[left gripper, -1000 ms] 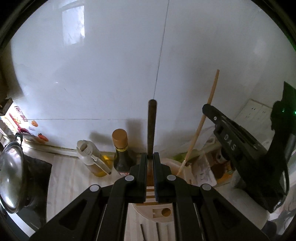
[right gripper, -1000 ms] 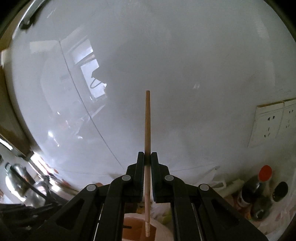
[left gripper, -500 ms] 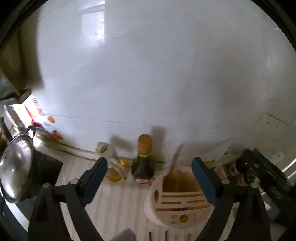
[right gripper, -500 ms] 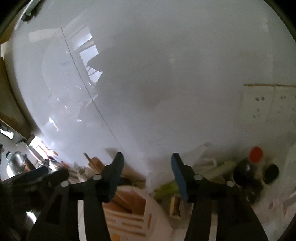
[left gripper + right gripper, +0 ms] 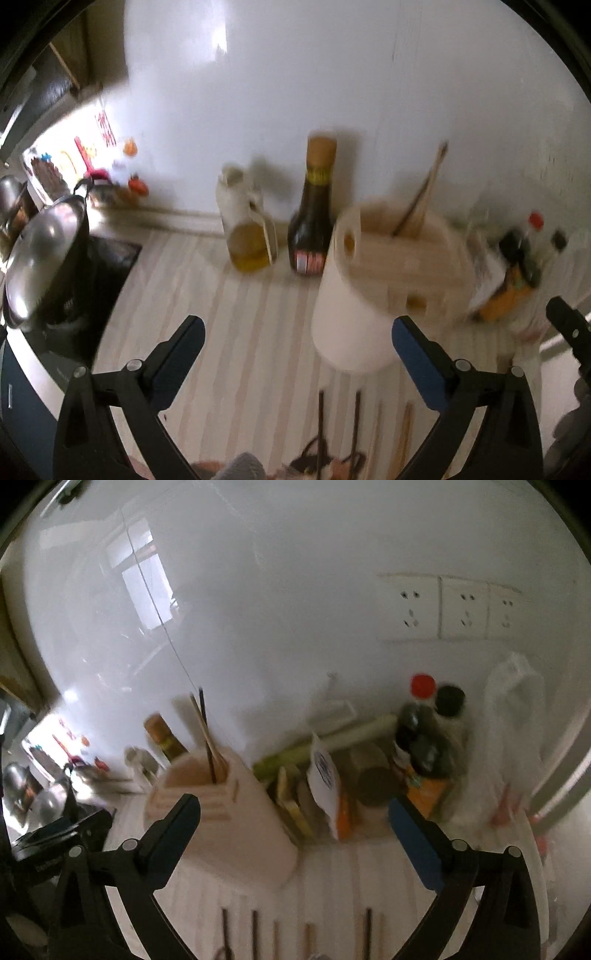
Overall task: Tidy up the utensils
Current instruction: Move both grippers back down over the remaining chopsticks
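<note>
Left wrist view: left tool (image 5: 297,341) spread wide, grasping nothing, blue pads on black fingers. Ahead, white plastic utensil holder (image 5: 373,295) with slotted front on the pale striped worktop (image 5: 221,295); chopsticks (image 5: 421,199) stand tilted inside. Loose chopsticks (image 5: 356,424), dark and pale wood, lie on the worktop nearer the camera. Only here: dark glass sauce bottle (image 5: 312,221), oil jug (image 5: 247,229), steel-lidded pot (image 5: 40,254) at left.

Right wrist view: right tool (image 5: 295,819) likewise released. Holder (image 5: 221,812) seen from its other side. Only here: wall sockets (image 5: 461,607), red-capped bottle (image 5: 421,701), plastic bag (image 5: 513,738).
</note>
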